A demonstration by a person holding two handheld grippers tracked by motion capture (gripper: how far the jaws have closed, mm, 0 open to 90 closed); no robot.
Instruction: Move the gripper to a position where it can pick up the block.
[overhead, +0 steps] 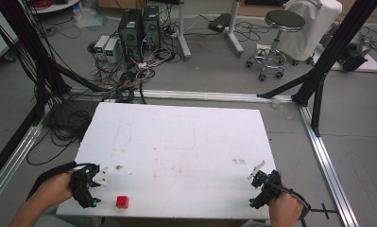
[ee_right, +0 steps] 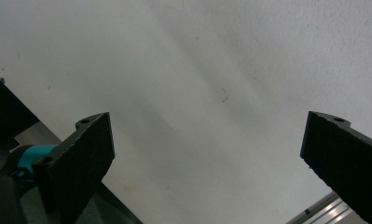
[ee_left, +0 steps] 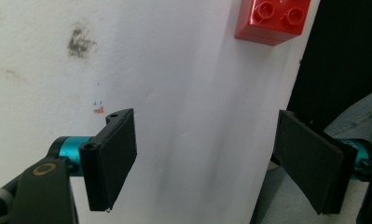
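Note:
A small red studded brick lies on the white table near the front edge, left of centre. In the left gripper view the same red brick sits ahead and to the right of the jaws. My left gripper is at the table's front left corner, open, a short way left of the brick, with bare table between its jaws. My right gripper hovers at the front right corner, jaws wide open over bare table surface. Neither gripper holds anything.
Stains mark the table near the left gripper. Beyond the table lie cables, computer towers and a stool on the floor. Black frame posts and aluminium rails border the table.

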